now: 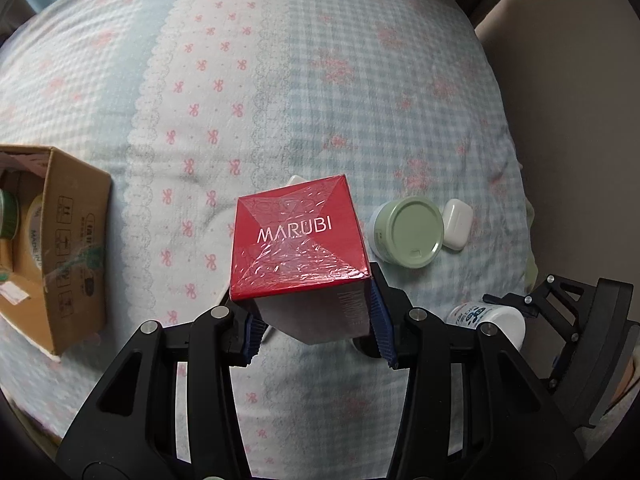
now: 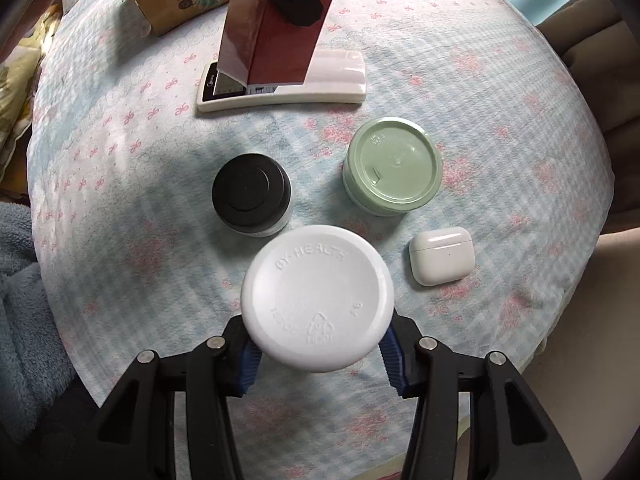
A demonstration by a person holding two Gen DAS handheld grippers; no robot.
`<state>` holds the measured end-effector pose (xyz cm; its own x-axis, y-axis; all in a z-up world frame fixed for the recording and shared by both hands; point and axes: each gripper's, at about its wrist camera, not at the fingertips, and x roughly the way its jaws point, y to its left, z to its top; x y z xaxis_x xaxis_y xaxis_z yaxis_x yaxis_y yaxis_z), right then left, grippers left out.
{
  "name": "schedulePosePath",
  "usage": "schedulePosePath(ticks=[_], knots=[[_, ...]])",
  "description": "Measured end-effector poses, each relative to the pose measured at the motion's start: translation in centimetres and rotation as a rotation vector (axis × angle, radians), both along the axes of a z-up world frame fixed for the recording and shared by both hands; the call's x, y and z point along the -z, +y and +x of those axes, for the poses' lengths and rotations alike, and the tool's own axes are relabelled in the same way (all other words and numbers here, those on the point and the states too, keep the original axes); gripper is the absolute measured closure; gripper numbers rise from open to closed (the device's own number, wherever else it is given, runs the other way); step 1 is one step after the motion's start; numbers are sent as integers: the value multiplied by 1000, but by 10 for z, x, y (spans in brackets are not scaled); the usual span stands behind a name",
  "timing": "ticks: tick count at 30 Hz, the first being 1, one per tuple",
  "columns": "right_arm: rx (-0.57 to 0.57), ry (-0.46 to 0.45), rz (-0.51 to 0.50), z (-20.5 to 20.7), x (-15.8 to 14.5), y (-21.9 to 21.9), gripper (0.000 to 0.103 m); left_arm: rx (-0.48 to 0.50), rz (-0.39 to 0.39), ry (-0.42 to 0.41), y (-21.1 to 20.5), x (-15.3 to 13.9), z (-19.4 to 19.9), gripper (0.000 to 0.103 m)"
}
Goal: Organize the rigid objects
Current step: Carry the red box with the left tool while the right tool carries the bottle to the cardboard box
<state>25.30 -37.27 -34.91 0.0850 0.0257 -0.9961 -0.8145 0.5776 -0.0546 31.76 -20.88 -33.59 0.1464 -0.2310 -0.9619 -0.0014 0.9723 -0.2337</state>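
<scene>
With jars already in the cardboard box (image 1: 76, 240), our left claw (image 1: 316, 320) grips the red carton (image 1: 298, 236), our right claw (image 2: 320, 354) the white bottle (image 2: 318, 304); four items remain beyond the box.

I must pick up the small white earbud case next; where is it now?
In the right wrist view, the small white earbud case lies on the checked cloth at the right, just below the green-lidded jar and right of the held white bottle.

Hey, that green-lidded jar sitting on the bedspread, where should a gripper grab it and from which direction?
Grip the green-lidded jar across its round lid rim, coming straight down from above. It stands upright with the flat lid facing up, and there is open cloth on both sides: the earbud case and black-capped jar stand apart from it.
</scene>
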Motion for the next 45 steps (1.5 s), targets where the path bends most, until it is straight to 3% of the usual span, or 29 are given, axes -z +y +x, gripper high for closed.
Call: schedulePosePath(ticks=[9,13,17,26,36,45], knots=[[303,28,139,-32,-27,-1,57,6,-28,-79,26,-42,-28,62],[370,11,172,-37,-52,18,57,11,-47,-113,52,-63,-43,62],[412,-6,199,-41,-82,47,57,16,-82,-143,93,-87,-60,62],[551,-10,352,-34,-139,159,57,37,-62,-181,222,-122,-83,62],[716,74,522,-6,-136,287,57,12,20,-181,371,-117,-72,62],[847,204,587,31,-93,357,57,11,67,-96,441,-66,-42,62]])
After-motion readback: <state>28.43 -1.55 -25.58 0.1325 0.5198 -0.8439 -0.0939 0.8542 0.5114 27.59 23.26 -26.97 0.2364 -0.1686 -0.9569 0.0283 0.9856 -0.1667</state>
